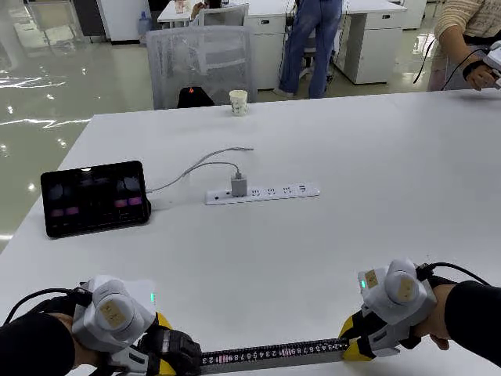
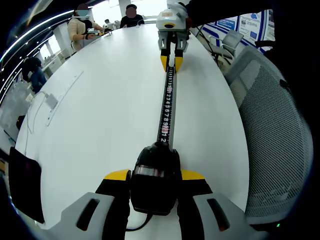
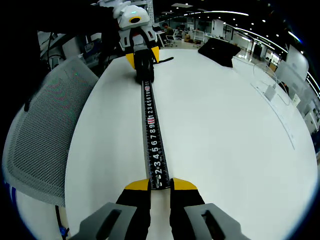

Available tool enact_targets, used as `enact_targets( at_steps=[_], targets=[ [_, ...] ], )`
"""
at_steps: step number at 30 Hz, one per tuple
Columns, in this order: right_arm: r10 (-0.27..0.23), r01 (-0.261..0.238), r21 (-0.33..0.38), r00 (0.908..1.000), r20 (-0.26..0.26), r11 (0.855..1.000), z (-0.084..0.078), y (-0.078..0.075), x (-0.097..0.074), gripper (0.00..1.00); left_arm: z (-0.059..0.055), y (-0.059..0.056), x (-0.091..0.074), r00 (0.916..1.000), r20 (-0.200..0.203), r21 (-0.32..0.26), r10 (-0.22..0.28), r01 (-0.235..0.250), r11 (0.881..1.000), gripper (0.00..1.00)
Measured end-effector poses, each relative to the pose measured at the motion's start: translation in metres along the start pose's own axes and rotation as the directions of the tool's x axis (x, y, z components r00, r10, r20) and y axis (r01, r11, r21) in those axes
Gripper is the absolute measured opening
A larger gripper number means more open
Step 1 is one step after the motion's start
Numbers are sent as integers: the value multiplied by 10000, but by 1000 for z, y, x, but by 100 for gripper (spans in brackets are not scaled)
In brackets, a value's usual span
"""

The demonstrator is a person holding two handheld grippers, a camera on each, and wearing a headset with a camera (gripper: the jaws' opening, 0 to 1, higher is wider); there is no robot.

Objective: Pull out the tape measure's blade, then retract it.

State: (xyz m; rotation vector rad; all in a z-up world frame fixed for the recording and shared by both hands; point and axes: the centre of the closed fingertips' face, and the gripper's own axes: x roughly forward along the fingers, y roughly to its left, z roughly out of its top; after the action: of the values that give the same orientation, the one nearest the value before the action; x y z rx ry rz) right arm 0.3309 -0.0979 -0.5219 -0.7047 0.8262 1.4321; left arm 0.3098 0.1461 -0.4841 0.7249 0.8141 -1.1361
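Observation:
The black tape measure case [image 2: 155, 177] sits clamped between the yellow-tipped jaws of my left gripper [image 2: 156, 175], low at the table's near edge [image 1: 176, 350]. Its dark numbered blade [image 1: 270, 354] stretches flat along the white table to my right gripper [image 1: 350, 351], which is shut on the blade's end [image 3: 158, 183]. In the left gripper view the blade [image 2: 167, 105] runs straight ahead to the right gripper [image 2: 171, 62]. In the right gripper view the blade [image 3: 151, 135] leads up to the case [image 3: 144, 62] in the left gripper [image 3: 143, 59].
A black tablet [image 1: 95, 197] lies at the left. A white power strip [image 1: 262, 193] with a charger and cable sits mid-table, a paper cup [image 1: 238, 102] at the far edge. A mesh chair [image 1: 200, 63] stands behind the table, and people stand farther back.

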Motion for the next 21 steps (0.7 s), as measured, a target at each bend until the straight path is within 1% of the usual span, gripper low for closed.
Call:
enact_targets(
  at_steps=[13, 15, 18, 21],
  targets=[
    [46, -46, 25, 9999, -135, 10000, 2, 0, 1, 11, 1, 0, 1, 10000, 32, -47, 52, -52, 10000, 31],
    [43, -42, 45, 9998, -179, 10000, 2, 0, 1, 12, 2, 1, 1, 10000, 19, -148, 72, -72, 9999, 31],
    [15, -22, -161, 9992, -398, 9999, 2, 0, 2, 12, 2, 0, 2, 9999, -103, 79, 85, -84, 9999, 31],
    [-31, 23, -197, 9992, -402, 9998, 1, 1, 1, 12, 2, 0, 2, 9998, -167, 144, 94, -91, 9999, 31]
  ],
)
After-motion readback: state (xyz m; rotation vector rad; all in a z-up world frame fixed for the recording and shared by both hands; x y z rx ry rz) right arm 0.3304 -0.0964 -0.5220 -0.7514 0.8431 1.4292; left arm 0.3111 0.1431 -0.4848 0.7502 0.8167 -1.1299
